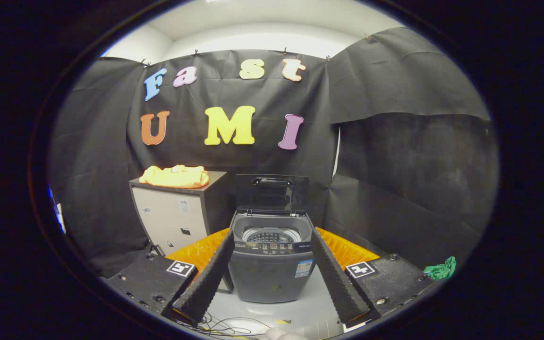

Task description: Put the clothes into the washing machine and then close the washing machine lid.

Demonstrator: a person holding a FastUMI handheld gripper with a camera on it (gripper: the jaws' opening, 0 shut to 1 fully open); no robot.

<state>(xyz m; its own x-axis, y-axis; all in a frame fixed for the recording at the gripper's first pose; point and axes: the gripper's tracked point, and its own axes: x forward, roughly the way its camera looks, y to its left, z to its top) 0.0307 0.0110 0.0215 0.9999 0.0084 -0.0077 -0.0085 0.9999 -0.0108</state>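
Note:
A small dark grey washing machine (272, 264) stands on the floor straight ahead of my fingers. Its lid (272, 192) is swung up against the back wall, and the drum opening (272, 236) shows beneath it. An orange-yellow garment (175, 176) lies crumpled on top of a grey cabinet (177, 217) to the left of the machine. My gripper (272, 248) is open, its fingers (208, 278) spread wide on either side of the machine and well short of it, holding nothing.
An orange ribbed sheet (347, 250) lies behind and to both sides of the machine. A green scrap of cloth (442, 269) sits low on the right. Cables (229, 326) trail on the pale floor below the fingers. Black cloth walls close in the booth.

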